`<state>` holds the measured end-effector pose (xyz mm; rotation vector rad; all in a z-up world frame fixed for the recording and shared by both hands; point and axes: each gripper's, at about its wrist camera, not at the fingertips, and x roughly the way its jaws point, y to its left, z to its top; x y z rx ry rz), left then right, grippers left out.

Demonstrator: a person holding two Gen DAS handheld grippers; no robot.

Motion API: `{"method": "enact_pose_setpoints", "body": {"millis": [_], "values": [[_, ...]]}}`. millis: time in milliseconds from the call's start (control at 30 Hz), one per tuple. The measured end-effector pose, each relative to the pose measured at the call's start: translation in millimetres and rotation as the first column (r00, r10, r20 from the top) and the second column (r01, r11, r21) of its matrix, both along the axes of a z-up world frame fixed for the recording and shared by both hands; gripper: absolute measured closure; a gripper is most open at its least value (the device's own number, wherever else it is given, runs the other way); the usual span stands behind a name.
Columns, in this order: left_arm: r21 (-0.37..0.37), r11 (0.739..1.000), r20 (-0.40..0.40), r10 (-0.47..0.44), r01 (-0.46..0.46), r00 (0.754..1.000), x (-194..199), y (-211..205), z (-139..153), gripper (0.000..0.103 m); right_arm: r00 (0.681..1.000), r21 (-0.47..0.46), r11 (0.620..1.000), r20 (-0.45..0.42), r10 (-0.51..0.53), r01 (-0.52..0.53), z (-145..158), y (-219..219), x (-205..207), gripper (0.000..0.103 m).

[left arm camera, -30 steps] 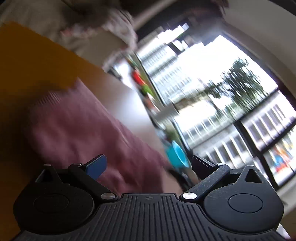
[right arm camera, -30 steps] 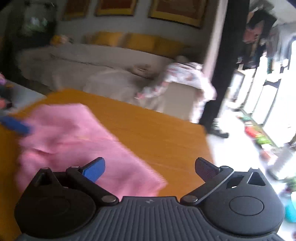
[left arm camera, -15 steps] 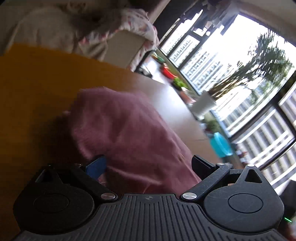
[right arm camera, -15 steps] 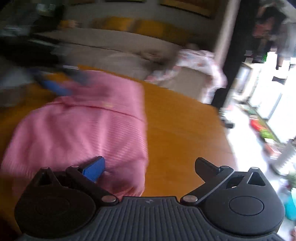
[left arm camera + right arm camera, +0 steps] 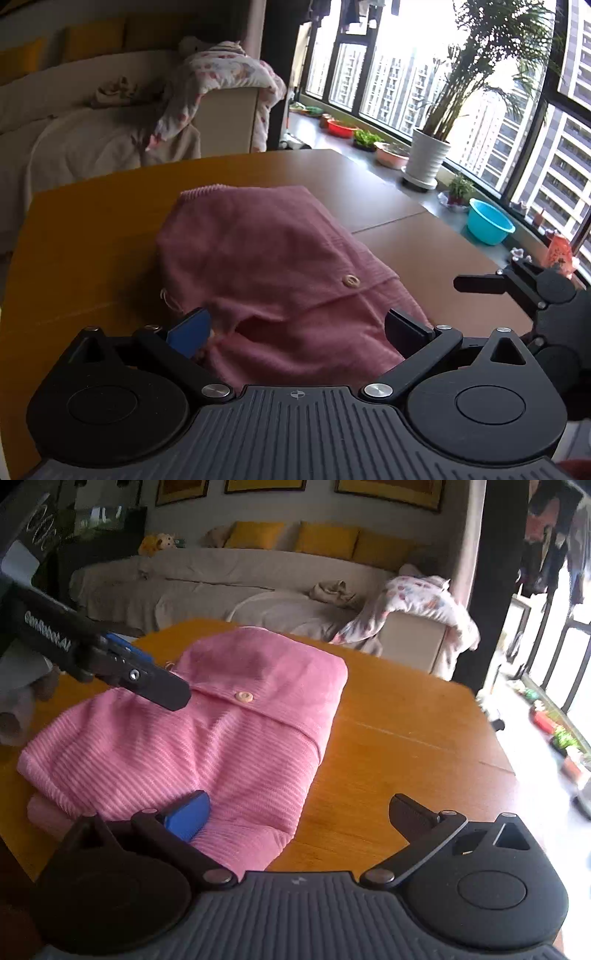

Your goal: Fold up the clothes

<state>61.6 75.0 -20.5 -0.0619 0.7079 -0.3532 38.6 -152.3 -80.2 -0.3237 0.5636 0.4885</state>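
The pink top (image 5: 207, 734) lies folded into a thick bundle, centre-left of frame, on the bench (image 5: 406, 746). Both left tongs (image 5: 295, 328) and right tongs (image 5: 297, 814) gape wide, holding nothing. If another fold is wanted, pinch every layer at an edge together; if not, press the puffy near edge flat.

Both wrist views look low and close across the table (image 5: 92, 229), sharing the pink garment (image 5: 221, 738).
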Motion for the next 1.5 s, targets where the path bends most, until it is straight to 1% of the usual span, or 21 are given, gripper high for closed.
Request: {"method": "enact_pose_setpoints", "body": {"millis": [67, 100, 233, 300, 367, 467, 533, 600, 667, 733, 867, 933, 1000, 1067, 1167, 1233, 1300, 1333, 1400, 1500], "values": [[-0.003, 1.0, -0.004, 0.01, -0.01, 1.0, -2.6, 2.6, 1.3, 0.0, 1.0, -0.014, 1.0, 0.005, -0.009, 0.009, 1.0, 1.7, -1.8, 0.0], [-0.001, 1.0, -0.003, 0.015, -0.015, 1.0, -3.4, 4.1, 1.7, 0.0, 1.0, -0.007, 1.0, -0.011, -0.021, 0.021, 1.6, 1.7, -1.6, 0.0], [-0.01, 1.0, 0.005, 0.026, -0.026, 1.0, -3.7, 10.0, 1.5, 0.0, 0.993, 0.055, 0.995, -0.09, -0.073, 0.078, 2.2, -7.4, 1.4, 0.0], [-0.016, 1.0, 0.009, 0.018, -0.018, 1.0, -1.7, 12.6, 2.1, 0.0, 0.989, 0.09, 0.992, -0.125, -0.078, 0.089, 2.0, -12.5, 1.9, 0.0], [-0.023, 1.0, 0.01, 0.001, -0.001, 1.0, -2.5, 12.1, 1.8, 0.0, 0.988, 0.117, 0.99, -0.144, -0.059, 0.076, 2.1, -14.5, -5.0, 0.0], [-0.026, 0.999, 0.008, -0.022, 0.022, 1.0, -8.0, 11.2, -0.5, 0.0, 0.991, 0.121, 0.99, -0.122, -0.053, 0.067, 1.2, -10.7, -9.8, 0.0], [-0.024, 0.999, 0.011, -0.038, 0.038, 0.999, -11.6, 10.6, -2.5, 0.0, 0.991, 0.123, 0.991, -0.127, -0.043, 0.059, 2.8, -11.9, -7.4, 0.0], [-0.041, 0.996, 0.006, -0.074, 0.075, 0.997, -16.7, 10.3, -6.4, 0.0, 0.988, 0.145, 0.989, -0.156, -0.021, 0.044, 7.2, -16.9, -0.3, 0.0], [-0.068, 0.991, -0.011, -0.12, 0.119, 0.993, -22.1, 9.8, -11.4, 0.0, 0.983, 0.189, 0.981, -0.182, 0.0, 0.035, 14.8, -25.1, 7.2, 0.0], [-0.07, 0.984, -0.034, -0.166, 0.163, 0.986, -27.9, 6.8, -19.2, 0.0, 0.986, 0.207, 0.978, -0.166, -0.005, 0.04, 25.3, -31.4, 14.0, 0.0], [-0.065, 0.981, -0.031, -0.186, 0.184, 0.982, -35.2, 7.8, -20.4, 0.0, 0.999, 0.132, 0.991, -0.051, -0.017, 0.023, 43.3, -22.2, 32.0, 0.0], [-0.062, 0.979, -0.028, -0.194, 0.192, 0.981, -38.7, 8.5, -20.6, 0.0, 1.0, 0.094, 0.995, -0.011, -0.017, 0.018, 45.6, -11.9, 45.4, 0.0], [-0.06, 0.978, -0.026, -0.202, 0.2, 0.979, -42.2, 9.3, -20.8, 0.0, 1.0, 0.058, 0.998, -0.001, -0.018, 0.018, 40.4, 0.2, 61.5, 0.0], [-0.058, 0.976, -0.023, -0.21, 0.209, 0.977, -45.7, 10.0, -21.0, 0.0, 1.0, -0.025, 0.999, -0.017, -0.022, 0.021, 26.2, 13.5, 74.6, 0.0], [-0.055, 0.974, -0.019, -0.223, 0.221, 0.975, -51.0, 11.1, -21.3, 0.0, 1.0, -0.071, 0.997, 0.014, -0.006, 0.007, 20.3, 17.8, 73.2, 0.0], [-0.044, 0.979, -0.01, -0.2, 0.199, 0.98, -55.6, 19.7, -16.9, 0.0, 0.999, -0.101, 0.995, 0.037, 0.006, -0.002, 17.3, 20.2, 71.0, 0.0], [-0.034, 0.984, 0.001, -0.174, 0.174, 0.985, -60.3, 29.1, -12.0, 0.0, 0.997, -0.124, 0.992, 0.077, 0.027, -0.017, 23.2, 17.5, 57.3, 0.0], [-0.017, 0.989, 0.008, -0.147, 0.147, 0.989, -62.5, 35.0, -10.7, 0.0, 0.995, -0.118, 0.992, 0.083, 0.049, -0.039, 26.6, 15.8, 48.8, 0.0], [-0.001, 0.996, 0.016, -0.091, 0.091, 0.996, -62.1, 48.5, -7.8, 0.0, 0.991, -0.072, 0.991, 0.065, 0.119, -0.114, 36.2, 9.5, 28.6, 0.0], [-0.019, 1.0, 0.014, 0.009, -0.009, 1.0, -61.6, 70.8, -5.3, 0.0, 0.971, 0.027, 0.97, 0.01, 0.241, -0.241, 48.0, 1.9, 0.0, 0.0]]}}
